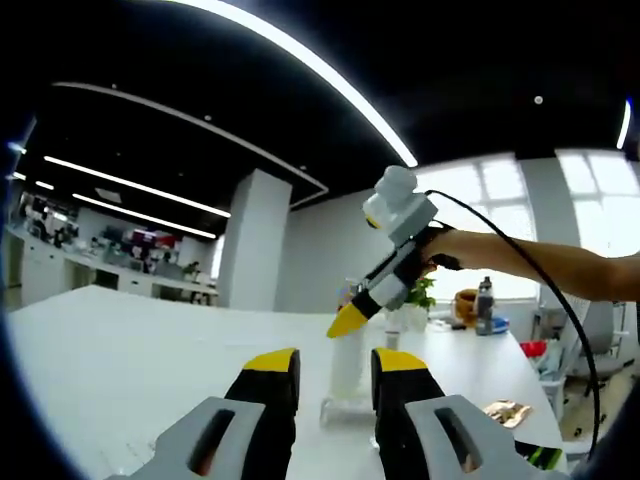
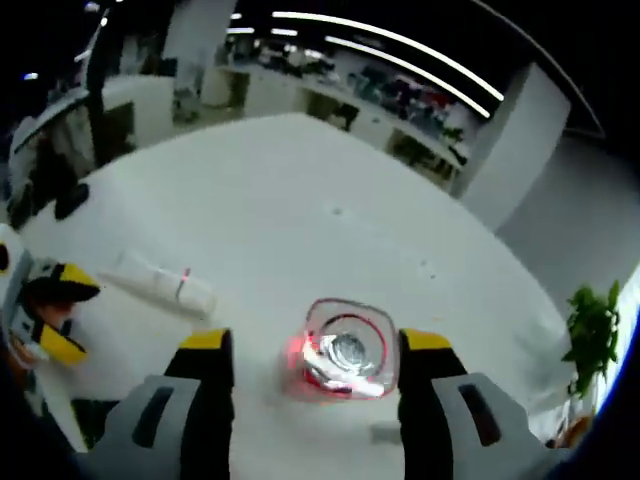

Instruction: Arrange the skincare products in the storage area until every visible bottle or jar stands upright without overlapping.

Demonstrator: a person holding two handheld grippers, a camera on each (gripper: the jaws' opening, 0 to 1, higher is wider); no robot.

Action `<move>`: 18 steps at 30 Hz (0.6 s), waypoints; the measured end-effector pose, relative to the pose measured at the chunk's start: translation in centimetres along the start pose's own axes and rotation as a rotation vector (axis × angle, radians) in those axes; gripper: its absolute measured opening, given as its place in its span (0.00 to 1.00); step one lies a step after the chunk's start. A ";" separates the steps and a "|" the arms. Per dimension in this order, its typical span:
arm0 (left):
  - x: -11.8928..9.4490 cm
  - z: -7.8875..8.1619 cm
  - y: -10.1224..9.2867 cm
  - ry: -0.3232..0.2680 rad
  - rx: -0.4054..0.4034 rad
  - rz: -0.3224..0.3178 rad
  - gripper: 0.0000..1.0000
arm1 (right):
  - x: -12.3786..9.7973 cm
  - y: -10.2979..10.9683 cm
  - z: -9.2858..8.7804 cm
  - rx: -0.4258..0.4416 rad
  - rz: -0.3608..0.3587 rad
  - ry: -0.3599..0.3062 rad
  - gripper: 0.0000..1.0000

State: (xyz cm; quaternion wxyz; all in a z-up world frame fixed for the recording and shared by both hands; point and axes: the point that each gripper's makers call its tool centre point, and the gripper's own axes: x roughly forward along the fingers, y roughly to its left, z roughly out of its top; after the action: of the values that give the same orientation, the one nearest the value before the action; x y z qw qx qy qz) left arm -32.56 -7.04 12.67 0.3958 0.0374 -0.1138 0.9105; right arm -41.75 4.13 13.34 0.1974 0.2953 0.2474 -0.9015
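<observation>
Left gripper (image 2: 50,310) sat at the far left of the right gripper view, jaws parted, holding nothing. Just right of it a white tube (image 2: 165,284) lay flat on the white surface (image 2: 300,180), so it was not yet upright. Further right, the right gripper (image 2: 315,350) hung jaws wide above a clear bottle (image 2: 342,352) standing upright, probably lined up to grasp its top. In the left gripper view the same bottle (image 1: 347,362) stood just beyond the open jaws.
</observation>
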 end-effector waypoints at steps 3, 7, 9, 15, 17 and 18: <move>0.0 -0.3 0.0 0.010 0.004 0.002 0.29 | -0.5 0.4 0.6 -0.001 0.026 -0.051 0.86; -0.1 -0.5 0.0 0.018 0.011 0.004 0.29 | -1.4 0.1 2.3 0.012 0.040 -0.164 1.00; -0.1 -0.5 0.0 0.020 0.009 0.006 0.29 | -2.3 0.2 2.8 0.022 0.049 -0.215 1.00; -0.1 -0.7 0.2 0.026 0.005 0.012 0.29 | -5.2 -0.2 4.3 0.055 0.057 -0.409 1.00; -0.1 -0.8 0.2 0.030 0.007 0.014 0.29 | -6.0 -0.7 3.7 0.069 0.048 -0.424 1.00; 0.0 -0.9 0.2 0.032 0.008 0.015 0.29 | -6.2 -1.1 3.3 0.081 0.031 -0.423 1.00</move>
State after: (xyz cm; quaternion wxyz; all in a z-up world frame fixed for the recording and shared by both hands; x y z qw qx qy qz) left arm -32.67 -6.97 11.78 0.3907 0.0236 -0.1040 0.9143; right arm -39.09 4.43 19.97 0.2468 0.1110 0.1592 -0.9494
